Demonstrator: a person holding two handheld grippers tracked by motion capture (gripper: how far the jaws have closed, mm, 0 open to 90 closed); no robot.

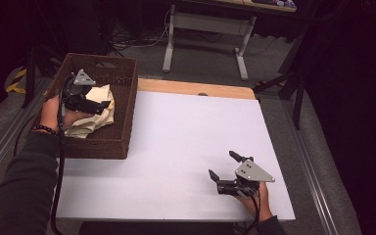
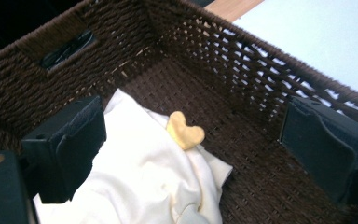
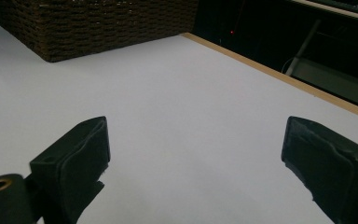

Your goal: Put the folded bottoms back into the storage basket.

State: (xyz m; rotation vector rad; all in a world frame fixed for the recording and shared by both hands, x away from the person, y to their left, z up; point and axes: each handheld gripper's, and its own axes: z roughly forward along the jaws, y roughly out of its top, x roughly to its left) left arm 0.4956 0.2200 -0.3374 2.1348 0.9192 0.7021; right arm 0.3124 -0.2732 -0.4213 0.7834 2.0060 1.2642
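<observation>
Cream cloth lies in the wicker basket; left tool hangs released above it, right tool released over the tabletop.

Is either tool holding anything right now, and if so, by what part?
Nothing is held. The left tool hangs open in the basket over the cloth; the right tool is open over the table.
</observation>
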